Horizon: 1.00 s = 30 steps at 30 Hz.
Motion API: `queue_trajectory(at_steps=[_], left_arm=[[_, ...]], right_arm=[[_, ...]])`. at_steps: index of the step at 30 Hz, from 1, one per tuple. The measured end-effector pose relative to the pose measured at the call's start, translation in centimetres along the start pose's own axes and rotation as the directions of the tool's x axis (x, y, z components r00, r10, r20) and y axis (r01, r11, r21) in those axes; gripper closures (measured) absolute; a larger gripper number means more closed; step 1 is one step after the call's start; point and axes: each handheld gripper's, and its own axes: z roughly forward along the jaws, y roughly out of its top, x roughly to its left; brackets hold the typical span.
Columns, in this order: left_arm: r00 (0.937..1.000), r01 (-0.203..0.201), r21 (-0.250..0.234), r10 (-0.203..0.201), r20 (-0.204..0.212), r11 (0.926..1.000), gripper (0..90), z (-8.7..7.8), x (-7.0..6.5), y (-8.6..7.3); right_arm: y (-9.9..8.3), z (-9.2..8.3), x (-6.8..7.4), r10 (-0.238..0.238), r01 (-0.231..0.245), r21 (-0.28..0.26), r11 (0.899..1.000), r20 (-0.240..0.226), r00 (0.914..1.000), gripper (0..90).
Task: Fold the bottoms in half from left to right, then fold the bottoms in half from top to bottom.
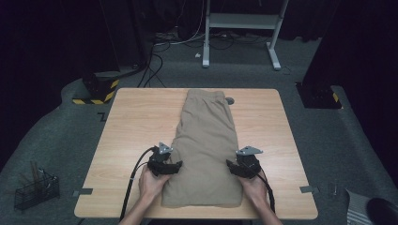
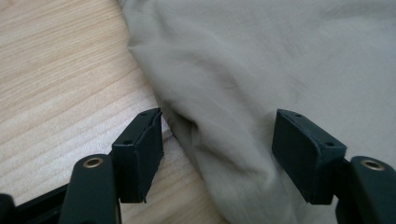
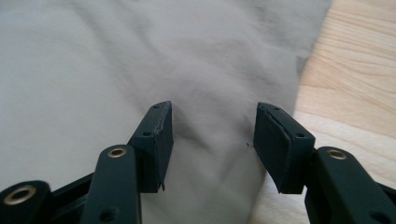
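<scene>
Table [image 1: 131, 126]: one, light wood, no writing readable.
Garment [image 1: 206, 150]: one beige folded piece, lying between the two grippers, no label readable.
Left gripper [image 2: 217, 154]: jaws apart, straddling the garment's edge, pads pressing nothing.
Right gripper [image 3: 212, 144]: jaws apart over the opposite edge, nothing clamped.

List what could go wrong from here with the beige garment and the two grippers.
1. Both jaws stand open: the left gripper straddles the garment's edge and the right gripper sits just inside its edge, so closing may catch only the top layer and the fold could slip apart.
2. The garment's near end lies close to the table edge; a pull toward the person might drag it off.
</scene>
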Motion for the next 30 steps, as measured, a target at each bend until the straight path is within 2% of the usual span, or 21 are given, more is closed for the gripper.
queue_trajectory(at_steps=[4,6,8,10,13,17,20,22,24,26,28,30], left_arm=[[0.9997,0.000,-0.004,0.000,-0.022,1.0000,32.5,0.7,0.0,0.6],[0.9995,0.013,-0.014,-0.013,-0.029,0.9998,31.5,1.0,0.1,0.8],[0.9994,0.010,-0.006,-0.011,-0.034,0.9999,31.1,1.3,0.1,1.2],[0.9994,0.014,-0.008,-0.014,-0.033,0.9999,30.9,1.6,0.3,1.6],[0.9990,0.017,-0.030,-0.018,-0.040,0.9994,30.7,2.2,0.7,1.9],[0.9988,0.020,-0.018,-0.020,-0.044,0.9997,30.4,2.7,1.1,2.6],[0.9987,0.045,-0.004,-0.045,-0.025,0.9990,30.7,2.6,1.3,2.8],[0.9988,0.046,-0.013,-0.046,-0.013,0.9988,29.9,2.0,1.3,2.6],[0.9980,0.061,-0.043,-0.060,0.018,0.9972,30.5,1.0,1.2,2.0],[0.9963,0.078,-0.053,-0.076,0.042,0.9956,31.1,0.4,1.0,1.3],[0.9969,0.070,-0.043,-0.069,0.038,0.9966,31.4,0.4,0.7,0.8],[0.9982,0.058,-0.044,-0.057,0.020,0.9973,31.3,0.8,0.8,0.5]], right_arm=[[0.3,0.5,-0.6,-0.014,0.014,0.000,1.000,0.022,0.9997,45.5],[0.8,1.0,-1.3,0.000,0.000,0.005,1.000,0.024,0.9997,44.8],[1.3,1.3,-1.7,0.007,-0.007,0.014,1.000,0.029,0.9996,44.1],[1.7,1.7,-2.1,-0.002,0.001,0.019,1.000,0.027,0.9996,43.3],[2.1,2.2,-2.9,0.019,-0.019,0.011,1.000,0.023,0.9996,42.0],[2.4,2.6,-3.4,0.018,-0.018,0.012,1.000,0.022,0.9996,41.0],[2.8,2.8,-3.9,0.024,-0.025,0.019,1.000,0.022,0.9995,40.1],[2.7,2.5,-4.1,0.051,-0.051,0.019,0.999,0.011,0.9987,38.1],[2.4,1.8,-4.0,0.066,-0.066,-0.006,0.998,-0.003,0.9978,38.2],[1.7,0.9,-3.7,0.076,-0.076,-0.035,0.996,-0.016,0.9970,38.8],[1.1,0.3,-3.2,0.080,-0.081,-0.036,0.996,-0.035,0.9962,38.7],[0.6,0.2,-2.5,0.062,-0.062,-0.018,0.998,-0.020,0.9979,39.0]])
